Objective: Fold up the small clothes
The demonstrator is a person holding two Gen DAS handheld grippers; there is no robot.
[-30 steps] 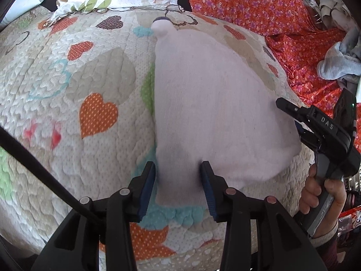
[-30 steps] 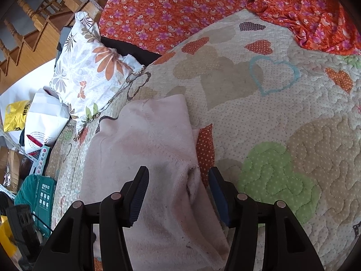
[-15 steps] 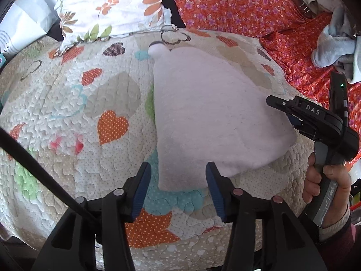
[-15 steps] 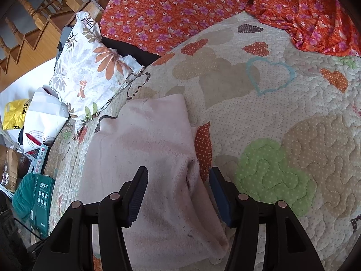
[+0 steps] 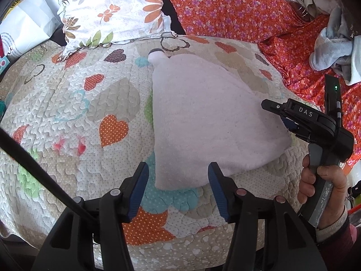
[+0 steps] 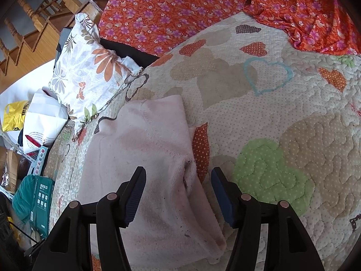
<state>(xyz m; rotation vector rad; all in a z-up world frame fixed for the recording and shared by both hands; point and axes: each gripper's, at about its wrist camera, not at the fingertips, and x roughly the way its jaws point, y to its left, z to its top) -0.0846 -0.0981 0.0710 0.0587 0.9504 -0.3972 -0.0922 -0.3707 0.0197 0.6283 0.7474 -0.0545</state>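
A pale pink fleece garment (image 5: 207, 117) lies folded flat on the heart-patterned quilt (image 5: 74, 113); it also shows in the right wrist view (image 6: 146, 153). My left gripper (image 5: 178, 176) is open and empty, hovering just above the garment's near corner. My right gripper (image 6: 178, 180) is open and empty above the garment's folded sleeve edge. In the left wrist view the right gripper (image 5: 282, 117) sits at the garment's right corner, held by a hand (image 5: 325, 185).
A floral pillow (image 5: 108, 11) lies at the quilt's far edge. Orange flowered fabric (image 5: 237, 13) covers the back right. A grey cloth heap (image 5: 334, 49) sits far right. Bags and boxes (image 6: 36, 149) stand on the floor to the left.
Both grippers have drawn back and upward from the garment. The garment lies still, released, and more of the quilt shows.
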